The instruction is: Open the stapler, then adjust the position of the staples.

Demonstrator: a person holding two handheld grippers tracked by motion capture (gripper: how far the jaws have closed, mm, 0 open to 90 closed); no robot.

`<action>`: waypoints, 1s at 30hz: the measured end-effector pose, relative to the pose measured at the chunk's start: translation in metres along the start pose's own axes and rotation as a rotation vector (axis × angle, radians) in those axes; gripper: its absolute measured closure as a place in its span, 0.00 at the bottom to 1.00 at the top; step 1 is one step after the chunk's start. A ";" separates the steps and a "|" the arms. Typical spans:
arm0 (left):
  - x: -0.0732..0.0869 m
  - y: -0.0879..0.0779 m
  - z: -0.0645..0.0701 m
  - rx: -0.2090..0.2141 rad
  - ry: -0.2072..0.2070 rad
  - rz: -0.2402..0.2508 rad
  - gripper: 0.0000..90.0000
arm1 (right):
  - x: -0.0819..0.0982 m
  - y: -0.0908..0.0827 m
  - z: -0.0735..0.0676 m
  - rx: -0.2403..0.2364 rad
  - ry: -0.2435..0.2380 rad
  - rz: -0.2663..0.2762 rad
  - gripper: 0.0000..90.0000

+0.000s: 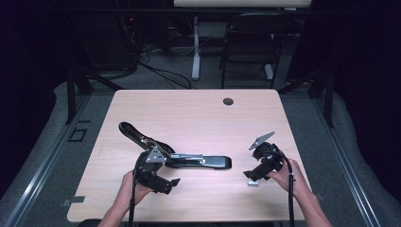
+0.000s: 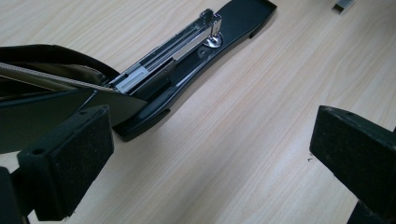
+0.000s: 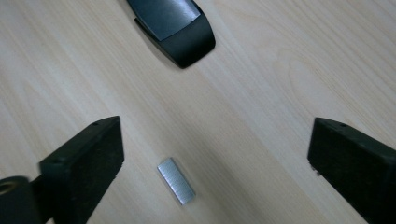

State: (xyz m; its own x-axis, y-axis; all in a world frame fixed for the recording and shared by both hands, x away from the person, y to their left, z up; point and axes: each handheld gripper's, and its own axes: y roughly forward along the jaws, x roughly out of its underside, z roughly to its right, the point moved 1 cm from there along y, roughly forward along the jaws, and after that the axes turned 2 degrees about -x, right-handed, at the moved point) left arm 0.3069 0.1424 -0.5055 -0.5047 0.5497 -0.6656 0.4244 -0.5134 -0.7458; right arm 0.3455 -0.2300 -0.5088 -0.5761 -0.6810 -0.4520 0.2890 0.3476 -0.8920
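Silver staples (image 3: 176, 180) lie as a short strip on the table (image 1: 189, 109), low and left of centre in the right gripper view, between the wide-open, empty jaws of the right gripper (image 1: 253, 177). Centre on the strip's narrow sides, then close gently — it may crumble. Opened stapler (image 1: 189, 160) waits mid-frame in the high view; left gripper (image 1: 163, 184) is open beside it — holding nothing.

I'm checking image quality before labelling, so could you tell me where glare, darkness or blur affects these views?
High view: room dark, table evenly lit. Left gripper view: glare on the stapler metal rail, near pads soft. Right gripper view: staple strip sharp, pads slightly blurred.
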 end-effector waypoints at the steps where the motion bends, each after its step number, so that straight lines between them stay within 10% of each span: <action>1: 0.000 0.000 0.000 0.000 0.000 0.003 0.00 | 0.001 0.000 -0.001 -0.008 -0.014 0.004 0.12; 7: -0.001 0.001 -0.001 0.007 -0.003 0.011 0.00 | 0.008 0.008 -0.002 -0.086 -0.019 0.002 0.20; 30: -0.001 0.003 -0.004 0.012 0.013 -0.004 0.00 | 0.011 0.034 -0.013 -0.109 -0.147 -0.178 0.68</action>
State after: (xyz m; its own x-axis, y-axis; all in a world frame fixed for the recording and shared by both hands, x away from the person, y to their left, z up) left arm 0.3117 0.1425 -0.5070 -0.4965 0.5603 -0.6630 0.4135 -0.5190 -0.7481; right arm 0.3393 -0.2168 -0.5441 -0.4909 -0.8213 -0.2905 0.1045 0.2755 -0.9556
